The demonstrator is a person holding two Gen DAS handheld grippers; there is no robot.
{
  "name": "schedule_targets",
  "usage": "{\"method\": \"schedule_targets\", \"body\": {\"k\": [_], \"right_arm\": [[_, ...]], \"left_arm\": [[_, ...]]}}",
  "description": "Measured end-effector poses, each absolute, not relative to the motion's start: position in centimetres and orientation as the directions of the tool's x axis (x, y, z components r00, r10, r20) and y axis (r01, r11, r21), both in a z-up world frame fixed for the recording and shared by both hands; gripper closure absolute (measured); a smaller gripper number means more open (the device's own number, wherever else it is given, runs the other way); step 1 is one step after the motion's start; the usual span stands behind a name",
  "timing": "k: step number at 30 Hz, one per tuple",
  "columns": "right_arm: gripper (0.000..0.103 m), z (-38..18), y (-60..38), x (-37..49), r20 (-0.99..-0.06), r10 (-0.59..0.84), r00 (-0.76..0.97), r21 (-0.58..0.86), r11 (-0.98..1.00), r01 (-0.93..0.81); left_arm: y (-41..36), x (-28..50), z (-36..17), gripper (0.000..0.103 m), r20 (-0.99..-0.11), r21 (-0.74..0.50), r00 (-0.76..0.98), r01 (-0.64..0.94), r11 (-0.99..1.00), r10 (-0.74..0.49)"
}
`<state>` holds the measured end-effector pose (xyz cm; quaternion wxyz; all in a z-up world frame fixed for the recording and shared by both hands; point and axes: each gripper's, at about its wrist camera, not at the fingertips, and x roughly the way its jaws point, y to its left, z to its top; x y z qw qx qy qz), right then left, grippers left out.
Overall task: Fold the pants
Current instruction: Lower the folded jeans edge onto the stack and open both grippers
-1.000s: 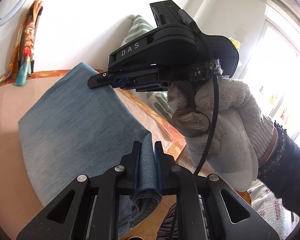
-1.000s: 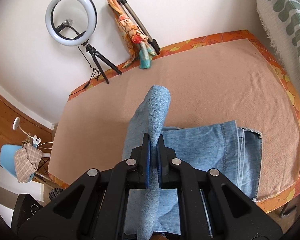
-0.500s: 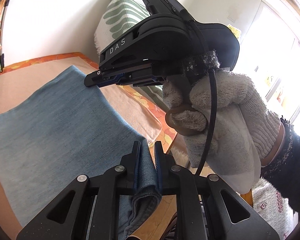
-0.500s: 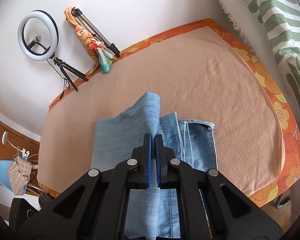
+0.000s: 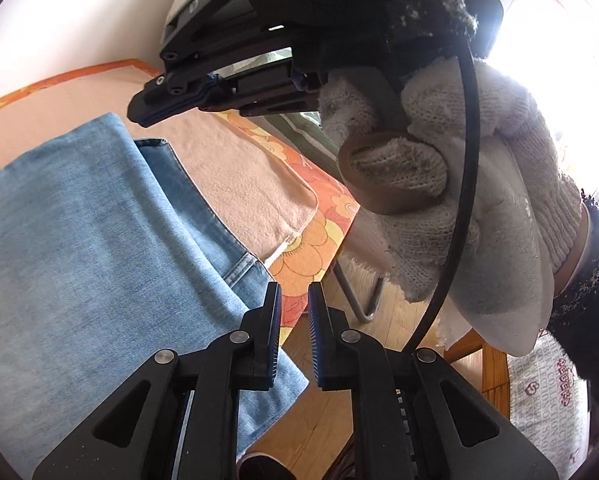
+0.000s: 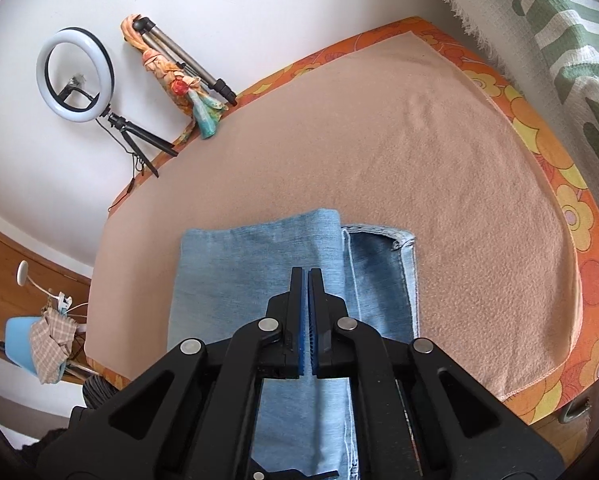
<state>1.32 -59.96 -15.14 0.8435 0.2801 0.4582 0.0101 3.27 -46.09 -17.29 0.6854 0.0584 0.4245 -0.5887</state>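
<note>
The blue denim pants (image 6: pixel 259 264) lie folded flat on the peach blanket, and a hemmed lower layer (image 6: pixel 383 272) sticks out on the right. My right gripper (image 6: pixel 307 280) hovers over the fold, shut, with no cloth between its pads. In the left wrist view the pants (image 5: pixel 99 260) fill the left side and their near corner hangs over the table edge. My left gripper (image 5: pixel 293 312) is at that corner, its jaws a narrow gap apart with nothing between them. A white-gloved hand (image 5: pixel 479 200) holds the right gripper (image 5: pixel 143 110) above the pants.
The peach blanket (image 6: pixel 419 160) covers an orange flowered cloth (image 6: pixel 579 280) on the table. A ring light (image 6: pixel 74 74) and a tripod with a scarf (image 6: pixel 179 76) lean on the far wall. A green-and-white throw (image 6: pixel 559 20) hangs on the right. Wooden floor (image 5: pixel 319 420) lies beyond the near edge.
Both grippers came down toward the table's near edge. The raised denim fold now lies flat on the lower layer, and denim is gone from between both pairs of jaws.
</note>
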Motion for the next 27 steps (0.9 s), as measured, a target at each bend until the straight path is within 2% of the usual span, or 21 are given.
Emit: {"method": "schedule_targets", "body": {"k": [10,18,23,24,25,26,27], "right_arm": [[0.1,-19.4,-59.1,2.8,-0.786,0.338,0.517,0.521,0.812,0.261],[0.1,-20.9,-59.1,3.4,-0.8,0.339,0.495,0.516,0.81,0.28],[0.098,-20.4,-59.2,3.1,-0.803,0.332,0.494,0.51,0.812,0.284],[0.094,-20.2,-59.3,2.9,-0.804,0.328,0.496,0.507,0.814,0.283],[0.085,-19.9,-59.4,2.7,-0.803,0.324,0.501,0.506,0.815,0.282],[0.077,-19.5,-59.5,2.5,-0.802,0.318,0.506,0.502,0.819,0.28],[0.061,-19.1,-59.5,2.2,-0.804,0.305,0.511,0.49,0.827,0.276]], "left_arm": [[-45.2,1.9,-18.5,0.092,-0.684,-0.407,-0.053,0.855,0.321,-0.728],[-43.9,1.3,-16.4,0.091,-0.697,-0.293,0.047,0.892,0.344,-0.716],[-42.5,1.1,-14.7,0.08,-0.702,-0.224,0.107,0.905,0.361,-0.704],[-42.4,1.2,-14.4,0.078,-0.703,-0.21,0.12,0.907,0.365,-0.701],[-42.2,1.3,-14.1,0.075,-0.702,-0.195,0.134,0.908,0.37,-0.699],[-41.6,1.2,-13.8,0.067,-0.698,-0.184,0.148,0.909,0.375,-0.7],[-40.9,1.5,-13.3,0.062,-0.692,-0.176,0.16,0.908,0.38,-0.703]]}}
